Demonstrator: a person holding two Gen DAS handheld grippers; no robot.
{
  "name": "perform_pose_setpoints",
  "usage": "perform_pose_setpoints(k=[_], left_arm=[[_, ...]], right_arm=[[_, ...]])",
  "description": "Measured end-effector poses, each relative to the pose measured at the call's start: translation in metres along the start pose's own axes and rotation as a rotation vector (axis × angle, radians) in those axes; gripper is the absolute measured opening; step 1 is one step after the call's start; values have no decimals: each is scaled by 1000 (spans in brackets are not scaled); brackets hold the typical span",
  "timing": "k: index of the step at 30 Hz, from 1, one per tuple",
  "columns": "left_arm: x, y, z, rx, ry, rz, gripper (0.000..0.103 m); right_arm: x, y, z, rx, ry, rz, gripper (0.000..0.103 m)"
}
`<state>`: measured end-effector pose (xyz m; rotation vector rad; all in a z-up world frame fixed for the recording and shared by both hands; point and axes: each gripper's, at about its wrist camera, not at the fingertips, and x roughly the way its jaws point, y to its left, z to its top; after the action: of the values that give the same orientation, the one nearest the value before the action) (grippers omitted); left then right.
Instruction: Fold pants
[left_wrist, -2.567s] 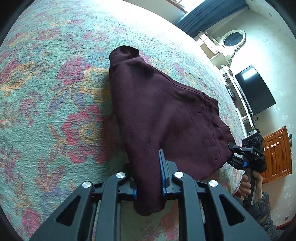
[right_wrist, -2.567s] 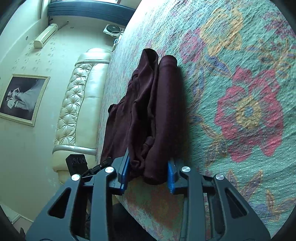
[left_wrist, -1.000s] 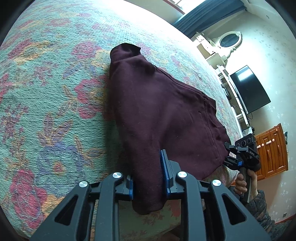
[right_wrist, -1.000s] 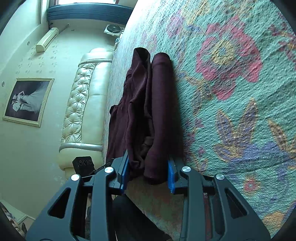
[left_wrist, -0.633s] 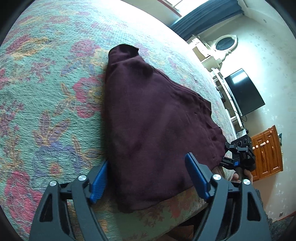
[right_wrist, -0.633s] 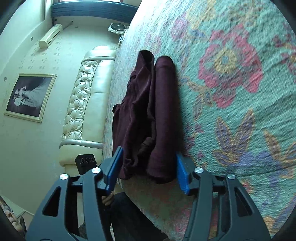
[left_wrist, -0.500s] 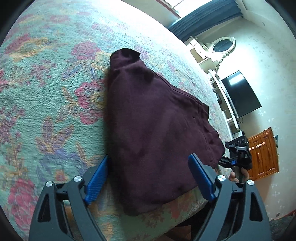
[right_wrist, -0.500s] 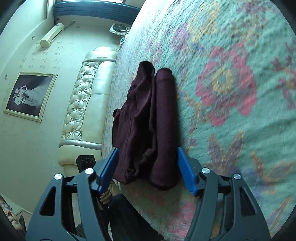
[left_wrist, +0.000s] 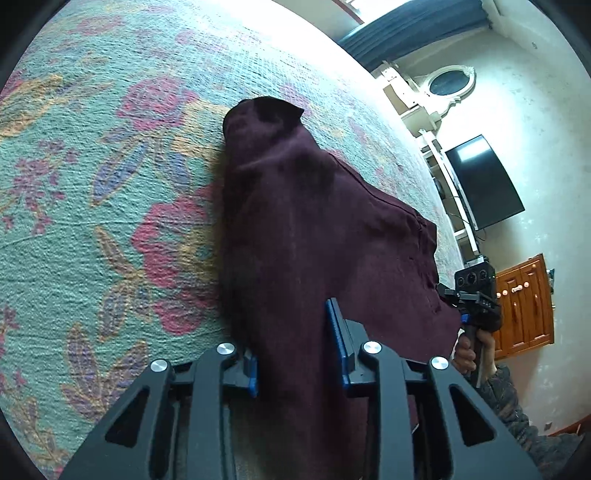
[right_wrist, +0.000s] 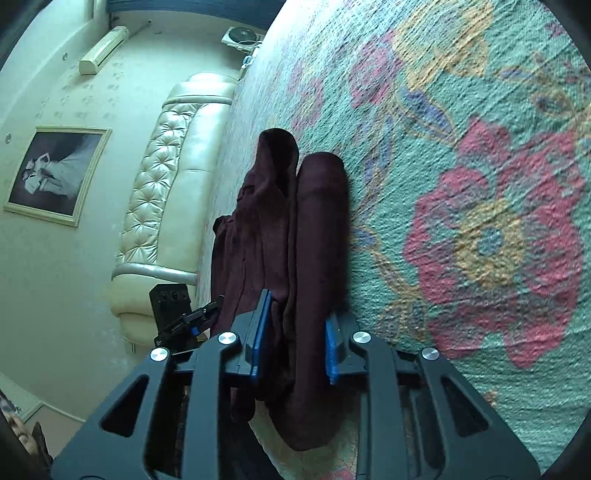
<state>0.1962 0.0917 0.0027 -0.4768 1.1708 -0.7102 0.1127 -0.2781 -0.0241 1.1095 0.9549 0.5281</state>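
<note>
We see the soft, dark maroon pants (left_wrist: 317, 236) lying folded in thick layers on the nubbly floral bedspread (left_wrist: 110, 184), with the left gripper (left_wrist: 295, 350) and the right gripper (right_wrist: 291, 343) each clamped on a bunched near edge.

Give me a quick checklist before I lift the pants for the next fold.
1. Left gripper shut on the pants: ok, cloth sits between its blue fingers.
2. Right gripper shut on the pants: ok, bunched cloth fills the gap.
3. Both grips at the near edge of the bed: ok, cloth hangs past the edge below each gripper.
4. All layers caught on the right: cannot tell, several folds are bunched together.
5. Cloth lying flat: not ok, the far end is humped and creased.
6. Bedspread free of the fingers: cannot tell.
</note>
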Motion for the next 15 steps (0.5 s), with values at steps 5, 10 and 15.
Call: perform_pose_setpoints(k=[5,10,15], left_arm=[[-5,7,-5,1,-23,-104,52],[-1,-4,14,25,-38,-108,78],[10,-6,31,16,-36,-95,85]], right_arm=[[-7,-5,4,2,7,46,34],[-12,4,16,-24,-41,20,47],[-4,5,38,-13,-69,8,51]])
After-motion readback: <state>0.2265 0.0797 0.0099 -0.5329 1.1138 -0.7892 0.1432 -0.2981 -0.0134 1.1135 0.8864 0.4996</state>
